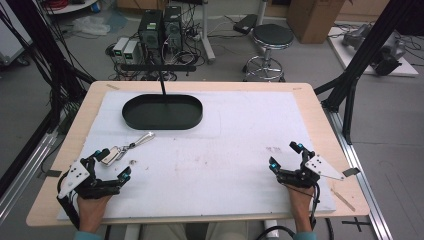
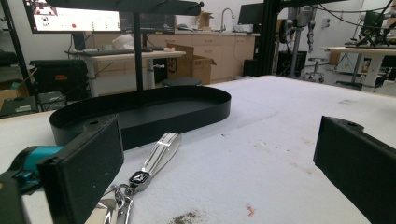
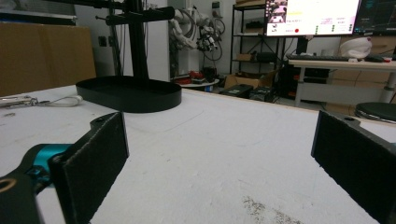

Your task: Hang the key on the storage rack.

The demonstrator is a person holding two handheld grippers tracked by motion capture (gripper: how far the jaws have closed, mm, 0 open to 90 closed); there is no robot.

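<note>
A silver keychain [image 1: 131, 146] with a strap and clip lies on the white mat, left of centre. In the left gripper view the keychain [image 2: 154, 163] runs from beside my left jaw toward the tray. My left gripper [image 1: 114, 163] rests open at the front left, its far jaw right beside the keychain's clip end. A black oval tray [image 1: 162, 112] with an upright post sits at the back of the mat; the tray [image 2: 140, 116] is empty. My right gripper [image 1: 287, 155] rests open at the front right with nothing between its jaws. The tray [image 3: 128, 95] appears far off in the right gripper view.
The white mat [image 1: 225, 145] covers a wooden table [image 1: 320, 107]. A black frame post [image 1: 350, 85] stands by the table's right edge. A stool [image 1: 270, 42] and computer boxes [image 1: 160, 30] stand on the floor beyond the table.
</note>
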